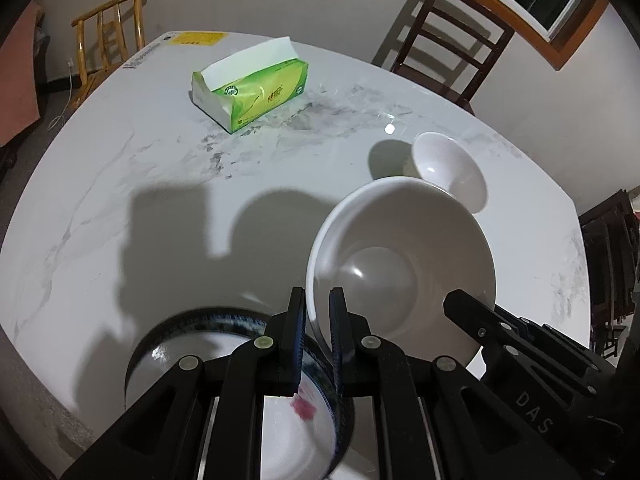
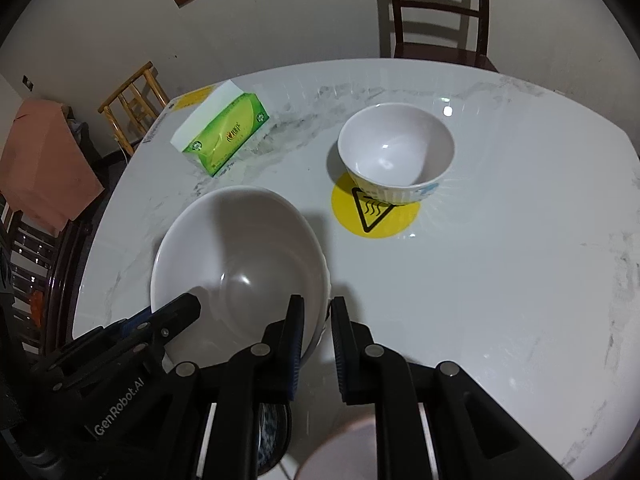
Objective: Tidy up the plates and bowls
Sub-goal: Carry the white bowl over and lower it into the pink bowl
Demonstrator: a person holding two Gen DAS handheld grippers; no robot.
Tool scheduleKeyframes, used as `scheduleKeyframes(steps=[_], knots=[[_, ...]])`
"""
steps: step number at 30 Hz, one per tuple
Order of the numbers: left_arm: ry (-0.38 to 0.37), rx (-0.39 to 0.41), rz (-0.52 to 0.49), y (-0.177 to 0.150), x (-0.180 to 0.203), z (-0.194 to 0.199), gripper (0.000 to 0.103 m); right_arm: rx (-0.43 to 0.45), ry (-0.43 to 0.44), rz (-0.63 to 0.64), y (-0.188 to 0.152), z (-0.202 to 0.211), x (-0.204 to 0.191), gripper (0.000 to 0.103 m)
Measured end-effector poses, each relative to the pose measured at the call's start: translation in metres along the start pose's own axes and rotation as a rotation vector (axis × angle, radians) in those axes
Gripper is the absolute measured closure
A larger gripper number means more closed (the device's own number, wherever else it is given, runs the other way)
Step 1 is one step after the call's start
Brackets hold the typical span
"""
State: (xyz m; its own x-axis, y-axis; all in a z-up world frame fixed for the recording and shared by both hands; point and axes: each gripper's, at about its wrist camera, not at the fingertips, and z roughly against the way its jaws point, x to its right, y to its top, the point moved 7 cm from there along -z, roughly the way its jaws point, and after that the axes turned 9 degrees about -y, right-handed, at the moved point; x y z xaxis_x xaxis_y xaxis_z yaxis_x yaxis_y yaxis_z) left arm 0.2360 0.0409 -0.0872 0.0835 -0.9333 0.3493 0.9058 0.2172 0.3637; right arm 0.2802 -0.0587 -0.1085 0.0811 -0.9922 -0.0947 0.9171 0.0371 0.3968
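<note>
A large plain white bowl (image 1: 400,264) (image 2: 240,264) hangs tilted above the marble table, carried by both grippers. My left gripper (image 1: 318,320) is shut on its left rim, and shows in the right wrist view as a black arm (image 2: 186,308). My right gripper (image 2: 318,320) is shut on the opposite rim, and its tip (image 1: 460,306) reaches over the rim in the left wrist view. Beneath the left gripper a blue-rimmed dish (image 1: 240,360) (image 2: 272,432) rests on the table. Farther back, a small white bowl (image 1: 448,168) (image 2: 396,152) stands on a yellow warning sticker (image 2: 376,216).
A green tissue box (image 1: 252,92) (image 2: 224,136) lies at the far left of the white marble table (image 1: 120,200) (image 2: 500,260). A dark wooden chair (image 2: 436,12) and a bamboo chair (image 1: 108,36) stand behind the table. A pale round object (image 2: 344,452) shows at the bottom edge.
</note>
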Motion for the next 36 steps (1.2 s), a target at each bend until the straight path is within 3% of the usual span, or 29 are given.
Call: scheduleKeyframes(steps=[18, 36], knots=[[-0.038, -0.005, -0.079, -0.069, 0.063, 0.039, 0.094, 0.051, -0.041, -0.048, -0.072, 0.075, 0.057, 0.089], [-0.032, -0.087, -0.127, -0.13, 0.085, 0.014, 0.094, -0.012, -0.058, -0.101, -0.131, 0.06, 0.093, 0.089]])
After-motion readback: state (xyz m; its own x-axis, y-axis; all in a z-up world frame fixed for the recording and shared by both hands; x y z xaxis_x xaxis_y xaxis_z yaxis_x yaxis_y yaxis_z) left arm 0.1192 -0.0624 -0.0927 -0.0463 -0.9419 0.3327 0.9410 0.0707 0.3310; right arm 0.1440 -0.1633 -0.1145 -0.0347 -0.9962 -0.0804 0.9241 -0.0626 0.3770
